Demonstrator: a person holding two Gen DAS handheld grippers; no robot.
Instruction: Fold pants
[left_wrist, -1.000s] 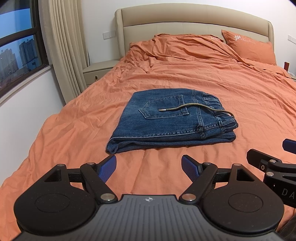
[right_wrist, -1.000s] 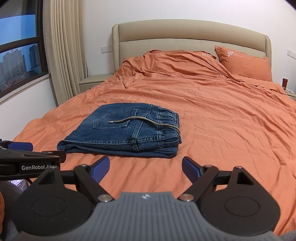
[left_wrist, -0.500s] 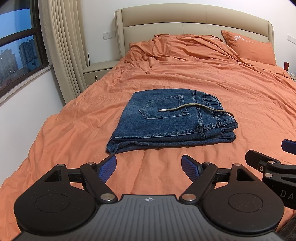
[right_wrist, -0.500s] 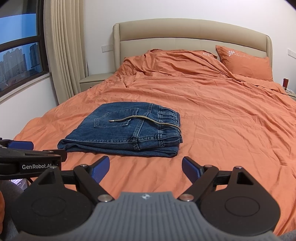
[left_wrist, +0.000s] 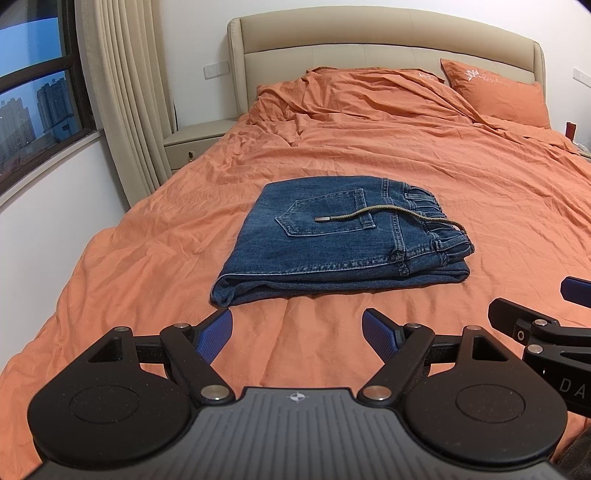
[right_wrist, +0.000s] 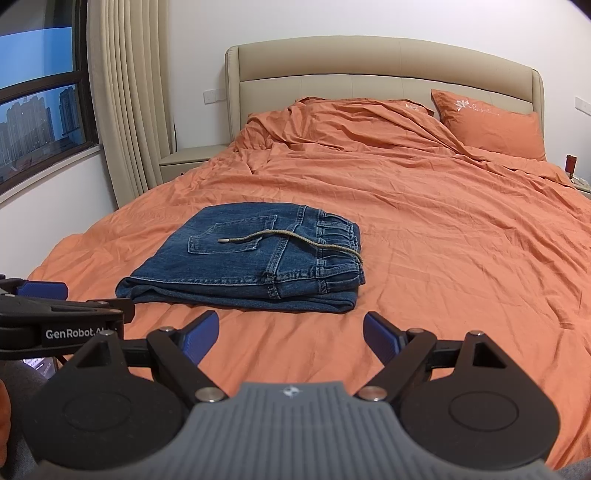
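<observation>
- The left gripper (left_wrist: 297, 334) hangs low over the near end of the bed (left_wrist: 480, 206), its two blue-padded fingers (left_wrist: 216, 334) spread wide with nothing between them.
- The right gripper (right_wrist: 291, 336) sits level beside it, fingers spread just as wide and holding nothing; part of it shows at the right edge of the left wrist view (left_wrist: 532, 328).
- The pants (left_wrist: 340, 240), blue denim, lie folded into a flat stacked rectangle on the orange sheet, straight ahead of the left claw and well clear of its tips.
- From the right claw the pants (right_wrist: 255, 258) sit ahead and somewhat to the left.
- The elastic waistband faces right; a back pocket is on top.
- A tan drawstring (left_wrist: 388, 214) trails from the waistband across the pocket, its metal tip resting on the denim.
- An orange pillow (right_wrist: 491, 123) leans on the beige headboard (right_wrist: 369, 74), far beyond both claws to the right.
- A curtain (left_wrist: 125, 92) hangs far ahead on the left.
</observation>
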